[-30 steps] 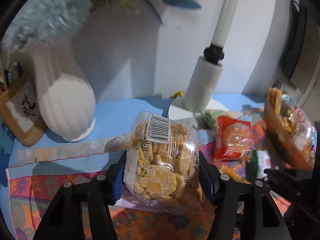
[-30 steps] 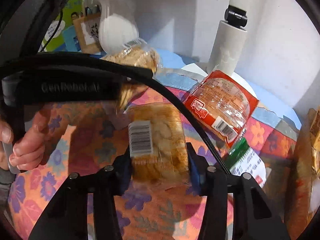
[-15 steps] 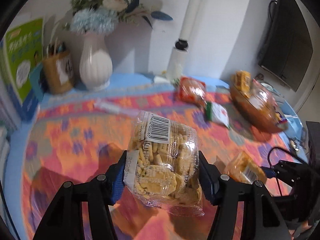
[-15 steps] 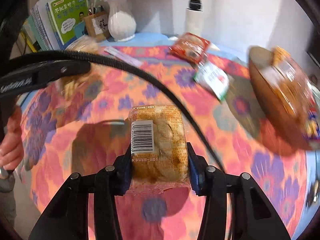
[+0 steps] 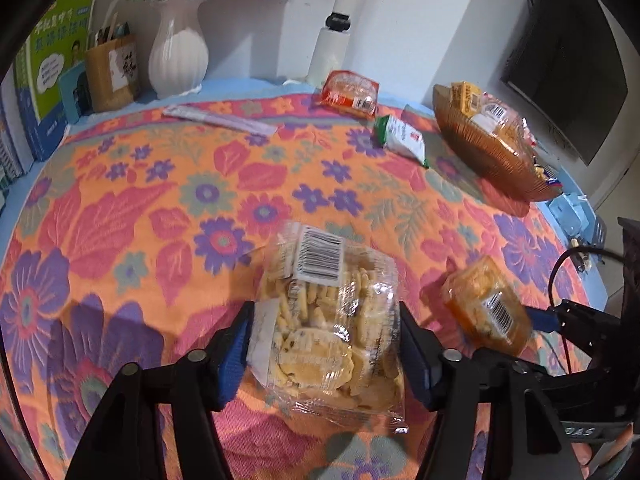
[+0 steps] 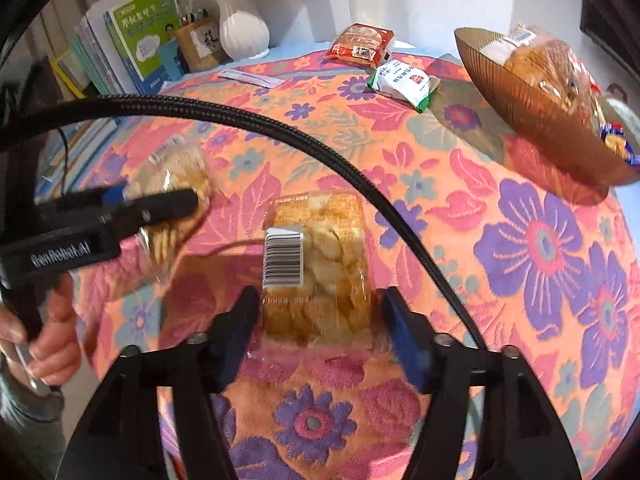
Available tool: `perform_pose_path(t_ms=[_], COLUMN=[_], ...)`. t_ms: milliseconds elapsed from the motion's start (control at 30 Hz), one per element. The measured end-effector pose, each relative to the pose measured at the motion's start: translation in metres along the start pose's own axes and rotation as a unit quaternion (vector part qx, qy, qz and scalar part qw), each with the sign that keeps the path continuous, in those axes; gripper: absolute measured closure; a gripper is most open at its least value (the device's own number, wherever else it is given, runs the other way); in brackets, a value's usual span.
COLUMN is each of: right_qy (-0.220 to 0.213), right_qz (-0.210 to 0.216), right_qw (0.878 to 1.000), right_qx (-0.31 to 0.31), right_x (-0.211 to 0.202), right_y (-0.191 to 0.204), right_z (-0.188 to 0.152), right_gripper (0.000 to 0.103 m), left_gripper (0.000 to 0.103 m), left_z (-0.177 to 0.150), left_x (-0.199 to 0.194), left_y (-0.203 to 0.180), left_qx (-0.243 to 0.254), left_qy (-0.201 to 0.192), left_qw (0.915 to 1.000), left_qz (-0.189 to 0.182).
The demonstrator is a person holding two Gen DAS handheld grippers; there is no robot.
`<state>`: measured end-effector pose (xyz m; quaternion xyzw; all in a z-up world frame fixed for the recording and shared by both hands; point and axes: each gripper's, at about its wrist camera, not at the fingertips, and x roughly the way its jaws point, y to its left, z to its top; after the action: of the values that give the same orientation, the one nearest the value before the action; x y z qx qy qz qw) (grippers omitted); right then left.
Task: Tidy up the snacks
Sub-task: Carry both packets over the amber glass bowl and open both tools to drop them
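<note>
A clear bag of pale biscuit sticks (image 5: 328,320) with a barcode label sits between the blue pads of my left gripper (image 5: 324,320). The jaws are opening and the bag's top is blurred as it slips. An orange bag of small crackers (image 6: 316,264) lies between the pads of my right gripper (image 6: 320,296). Those jaws are opening too, with a gap on each side of the bag. Both bags hang just over the flowered tablecloth (image 5: 160,208). In the left wrist view the orange bag (image 5: 488,312) shows at the right.
A brown woven basket (image 5: 480,152) holding several snack packs stands at the far right. A red packet (image 5: 348,92) and a green-white packet (image 5: 400,136) lie near it. A vase (image 5: 178,52), books and a pen holder line the back. A black cable (image 6: 360,180) crosses the right wrist view.
Both grippers drew back from the far side of the table toward its near middle. Their jaws widened, the right one clearly, and both bags loosened.
</note>
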<state>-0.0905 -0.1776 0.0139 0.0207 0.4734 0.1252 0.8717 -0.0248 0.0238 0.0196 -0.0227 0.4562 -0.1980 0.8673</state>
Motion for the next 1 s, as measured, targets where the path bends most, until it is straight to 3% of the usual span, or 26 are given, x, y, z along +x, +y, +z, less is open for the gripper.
perform_pose_path(t_ms=[200,267,300,400,500,767,1000], right_qy=[-0.012,-0.014,-0.016,-0.02,-0.03,-0.076,-0.131], right_qz=[0.006,-0.005,-0.014,-0.039,-0.048,-0.089,-0.132], right_qw=[1.0,1.0,1.0,0.999,0.998,0.993,0.979], right_qx=[0.019,0.015,0.009,-0.005,0.0,0.019,0.081], right_x=[0.009,0.012,0.012,0.014,0.008,-0.029,-0.088], right_y=[0.002,0.006,0.009,0.015,0.013,-0.015,-0.085], right_z=[0.008,0.01,0.009,0.009,0.011,0.018,0.026], right_gripper=[0.035,0.043,0.054,0.058,0.058,0.058,0.058], left_gripper=[0.032,0.032,0.032,0.042,0.044,0.044,0.044], left_z=[-0.006,-0.008,-0.01,-0.01,-0.004,0.033,0.09], left_x=[-0.001,-0.001,-0.001,-0.003,-0.008,-0.021,-0.016], left_y=[0.01,0.006,0.002,-0.002,-0.005,-0.045,-0.111], left_qx=[-0.035,-0.025,-0.016,-0.007,-0.005,0.029,0.083], left_qy=[-0.001,-0.002,-0.006,-0.014,-0.021,-0.054,-0.078], left_qw=[0.9992,0.9996,0.9998,0.9998,0.9996,0.9981,0.9924], left_qz=[-0.018,-0.008,0.004,0.012,0.016,-0.006,-0.048])
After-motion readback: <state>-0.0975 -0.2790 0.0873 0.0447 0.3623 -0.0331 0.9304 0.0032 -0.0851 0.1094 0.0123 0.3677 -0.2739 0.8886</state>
